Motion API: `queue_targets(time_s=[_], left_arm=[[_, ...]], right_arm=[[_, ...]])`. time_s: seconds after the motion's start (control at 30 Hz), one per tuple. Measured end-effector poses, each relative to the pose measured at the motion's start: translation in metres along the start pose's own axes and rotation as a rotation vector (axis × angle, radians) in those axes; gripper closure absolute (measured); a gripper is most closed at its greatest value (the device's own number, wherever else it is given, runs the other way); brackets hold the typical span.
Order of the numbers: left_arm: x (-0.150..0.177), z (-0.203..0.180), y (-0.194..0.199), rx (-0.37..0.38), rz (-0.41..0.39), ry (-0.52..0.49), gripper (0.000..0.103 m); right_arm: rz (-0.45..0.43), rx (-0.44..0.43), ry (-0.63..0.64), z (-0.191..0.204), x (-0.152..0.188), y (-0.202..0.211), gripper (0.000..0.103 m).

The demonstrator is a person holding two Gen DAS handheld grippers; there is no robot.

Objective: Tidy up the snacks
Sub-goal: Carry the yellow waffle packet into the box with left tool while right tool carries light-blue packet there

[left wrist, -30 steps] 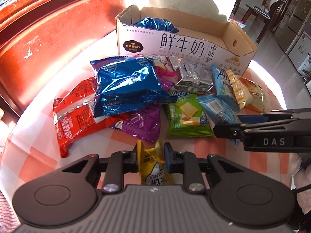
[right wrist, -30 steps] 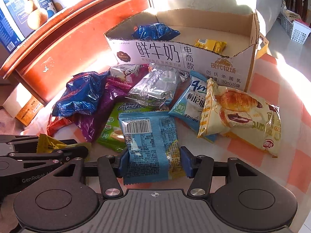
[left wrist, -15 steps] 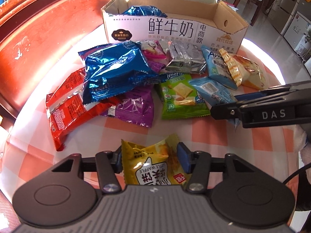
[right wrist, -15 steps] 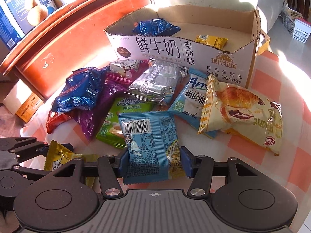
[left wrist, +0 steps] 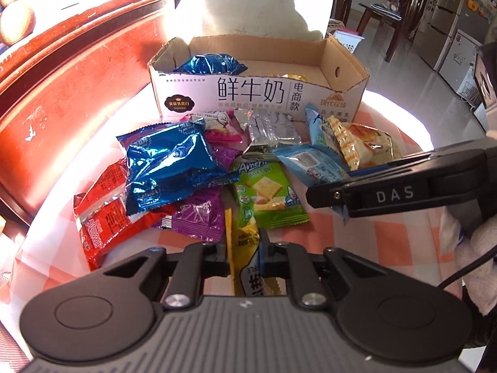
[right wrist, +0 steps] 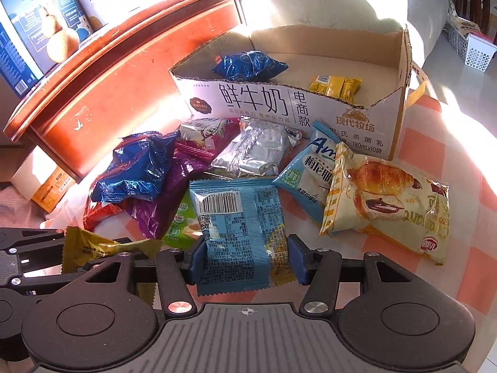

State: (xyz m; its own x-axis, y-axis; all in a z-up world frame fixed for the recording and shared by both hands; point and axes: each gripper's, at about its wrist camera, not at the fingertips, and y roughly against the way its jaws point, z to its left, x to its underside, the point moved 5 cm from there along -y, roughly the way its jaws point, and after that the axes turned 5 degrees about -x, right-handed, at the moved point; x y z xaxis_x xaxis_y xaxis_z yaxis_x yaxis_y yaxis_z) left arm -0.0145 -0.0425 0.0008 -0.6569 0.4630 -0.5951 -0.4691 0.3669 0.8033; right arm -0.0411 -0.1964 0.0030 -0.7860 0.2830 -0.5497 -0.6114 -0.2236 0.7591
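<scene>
A: Report the state of each tool.

B: My left tool (left wrist: 245,256) is clamped on the yellow waffle packet (left wrist: 247,248), which stands edge-up between the pads; my right tool (right wrist: 245,259) is clamped on the light blue packet (right wrist: 236,227), barcode side up.

A: Location of the remaining snacks?

B: Piled on the checked table (right wrist: 435,143) in front of the cardboard box (right wrist: 310,115); the croissant packet (right wrist: 388,199) lies at the right of the pile; the big blue foil packet (left wrist: 167,161) at the left, over the red packet (left wrist: 102,220); inside the box, one blue foil packet (right wrist: 248,65) and one small yellow packet (right wrist: 337,86).
</scene>
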Motion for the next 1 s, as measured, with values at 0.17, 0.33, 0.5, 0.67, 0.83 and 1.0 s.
queue_targets(time_s=[0.17, 0.33, 0.5, 0.67, 0.83, 1.0], left_arm=[[-0.016, 0.005, 0.007, -0.003, -0.043, 0.047, 0.09], [-0.033, 0.003, 0.009, -0.007, -0.077, 0.076, 0.09], [-0.048, 0.003, 0.009, 0.007, -0.101, 0.116, 0.09], [-0.066, 0.002, 0.011, 0.0, -0.131, 0.136, 0.09], [-0.08, -0.002, 0.004, -0.018, -0.128, 0.139, 0.09], [-0.092, -0.003, -0.004, -0.02, -0.117, 0.148, 0.09]], right_arm=[[-0.029, -0.011, -0.005, 0.001, -0.007, 0.007, 0.05], [-0.061, -0.021, -0.01, 0.002, -0.015, 0.014, 0.05], [-0.102, -0.027, -0.027, 0.0, -0.025, 0.025, 0.05], [-0.147, -0.029, -0.038, -0.002, -0.037, 0.037, 0.05], [-0.17, -0.02, -0.045, -0.005, -0.047, 0.041, 0.05], [-0.183, -0.011, -0.042, -0.005, -0.056, 0.04, 0.05]])
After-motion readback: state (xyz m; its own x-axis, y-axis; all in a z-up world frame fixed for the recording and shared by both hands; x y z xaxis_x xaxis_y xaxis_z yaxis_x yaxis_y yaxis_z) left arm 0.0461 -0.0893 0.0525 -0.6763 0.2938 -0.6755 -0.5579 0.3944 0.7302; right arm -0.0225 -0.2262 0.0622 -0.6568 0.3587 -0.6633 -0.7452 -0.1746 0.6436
